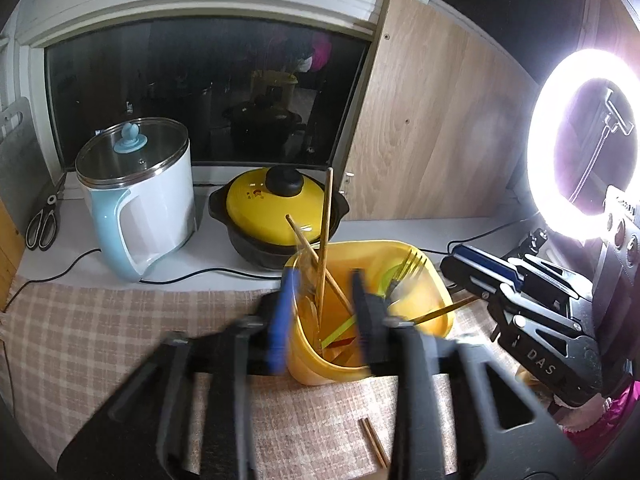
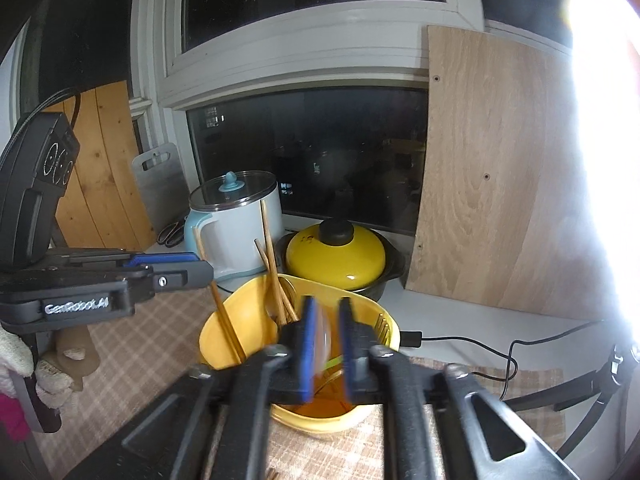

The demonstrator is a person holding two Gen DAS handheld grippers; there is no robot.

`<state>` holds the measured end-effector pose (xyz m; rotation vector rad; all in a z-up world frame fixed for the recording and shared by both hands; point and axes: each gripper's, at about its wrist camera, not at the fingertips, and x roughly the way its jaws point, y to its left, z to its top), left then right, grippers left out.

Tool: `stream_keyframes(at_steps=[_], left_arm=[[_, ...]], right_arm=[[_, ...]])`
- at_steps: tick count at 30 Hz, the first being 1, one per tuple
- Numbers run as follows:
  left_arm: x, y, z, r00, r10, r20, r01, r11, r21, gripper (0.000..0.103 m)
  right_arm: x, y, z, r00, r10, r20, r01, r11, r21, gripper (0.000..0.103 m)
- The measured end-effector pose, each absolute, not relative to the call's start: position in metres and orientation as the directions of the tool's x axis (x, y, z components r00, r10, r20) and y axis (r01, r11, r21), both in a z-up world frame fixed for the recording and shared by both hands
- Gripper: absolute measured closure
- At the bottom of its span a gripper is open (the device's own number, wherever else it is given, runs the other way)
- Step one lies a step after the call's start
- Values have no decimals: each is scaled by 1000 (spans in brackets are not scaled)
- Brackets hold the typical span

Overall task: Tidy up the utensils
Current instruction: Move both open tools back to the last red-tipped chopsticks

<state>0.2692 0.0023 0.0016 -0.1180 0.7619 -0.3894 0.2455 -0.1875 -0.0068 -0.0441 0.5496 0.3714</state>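
Observation:
A yellow utensil holder (image 1: 424, 264) (image 2: 224, 312) stands on the checked cloth. Wooden chopsticks (image 1: 325, 220) (image 2: 266, 232), a fork (image 1: 408, 268) (image 2: 382, 326) and other blurred utensils stick up in it. My left gripper (image 1: 324, 276) hovers over the holder's near rim, open, with the chopsticks in the gap and untouched. In the right wrist view the left gripper (image 2: 204, 266) comes in from the left beside one slanted chopstick. My right gripper (image 2: 327, 306) is over the holder too. Its jaws are slightly apart around a blurred pale thing that I cannot name.
Behind the holder stand a white and blue electric pot (image 1: 140, 192) and a yellow-lidded casserole (image 1: 276, 204). Scissors (image 1: 42, 224) lie at the far left. A ring light (image 1: 580, 140) glares at the right. Two loose chopsticks (image 1: 374, 442) lie on the cloth.

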Motion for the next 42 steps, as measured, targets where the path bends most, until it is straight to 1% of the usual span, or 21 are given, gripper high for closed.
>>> stream_keyframes(at_steps=[1,7,13,15,17,20,22,24,25,27,29,32,38,42], left_arm=[[267,3,3,661,-384,-644,300,923,-242,62],[255,9,13,677,-378,-632,295,926,-238,62],[234,13,14,681,-366,-634,294,930,-221,62],[225,12,12,679,-358,-641,291,933,-213,62],[217,12,9,675,-352,-648,291,935,-205,62],[203,9,4,676,-332,-658,288,941,-179,61],[193,6,-1,664,-322,-675,290,943,-165,53],[184,3,-8,652,-320,-687,288,943,-166,51],[180,1,-12,642,-319,-697,286,943,-169,51],[172,-4,-24,611,-324,-722,295,940,-171,51],[164,-11,-35,582,-322,-747,306,937,-166,51],[153,-23,-57,521,-323,-790,317,933,-172,51],[132,-44,-98,426,-314,-849,308,932,-190,51],[120,-57,-120,371,-296,-880,288,938,-194,51]], right_arm=[[244,-189,-6,788,340,-514,-357,932,69,79],[232,-204,0,792,360,-492,-343,931,128,78],[215,-223,5,798,368,-476,-323,930,177,74],[206,-230,6,803,365,-471,-311,931,191,64],[196,-236,7,806,365,-466,-304,931,202,58],[180,-246,6,807,362,-466,-295,932,211,53],[170,-254,4,806,361,-469,-289,931,221,48],[159,-261,2,808,354,-472,-276,934,229,37],[153,-265,1,809,350,-473,-269,935,232,35],[142,-270,-2,812,329,-483,-247,942,226,21],[131,-276,-6,815,294,-499,-214,954,211,10],[114,-284,-14,815,253,-521,-178,965,191,0],[87,-302,-38,786,198,-586,-135,980,149,0],[73,-325,-54,766,197,-612,-90,975,202,0]])
